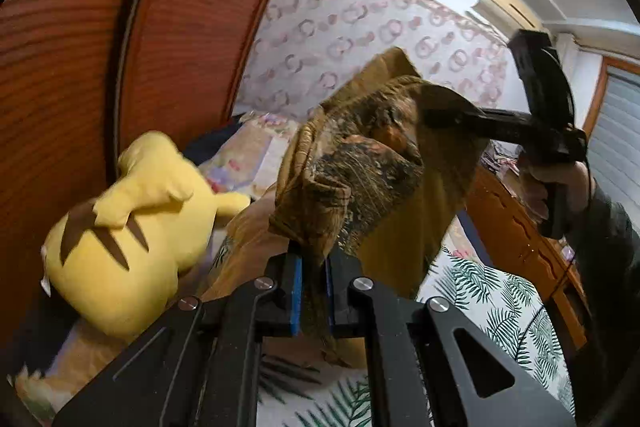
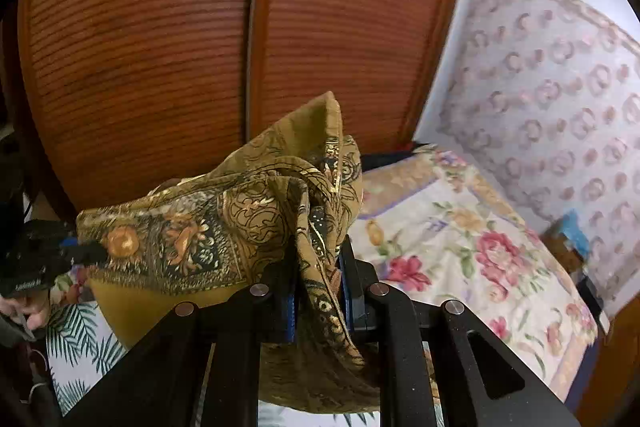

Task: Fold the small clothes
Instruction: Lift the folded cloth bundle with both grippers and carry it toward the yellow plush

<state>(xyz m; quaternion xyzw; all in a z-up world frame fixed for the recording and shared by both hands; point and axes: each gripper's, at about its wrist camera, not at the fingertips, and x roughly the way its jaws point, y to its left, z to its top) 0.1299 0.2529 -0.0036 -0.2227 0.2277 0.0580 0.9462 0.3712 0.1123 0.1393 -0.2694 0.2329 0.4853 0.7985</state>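
A mustard-brown patterned cloth (image 1: pixel 372 163) hangs in the air above the bed, stretched between both grippers. My left gripper (image 1: pixel 313 287) is shut on one bunched edge of it, blue pads pressed on the fabric. In the same view my right gripper (image 1: pixel 436 117) reaches in from the right, held by a hand, its tips buried in the cloth's far edge. The right wrist view shows the right gripper (image 2: pixel 318 301) shut on a gathered fold of the cloth (image 2: pixel 224 223), with the left gripper (image 2: pixel 86 253) clamping the cloth's other end at the left.
A yellow plush toy (image 1: pixel 132 231) lies on the bed beside a wooden wardrobe (image 1: pixel 120 47). The bed has a palm-leaf sheet (image 1: pixel 500 311) and a floral quilt (image 2: pixel 460 247). A wooden cabinet (image 1: pixel 516 239) stands to the right.
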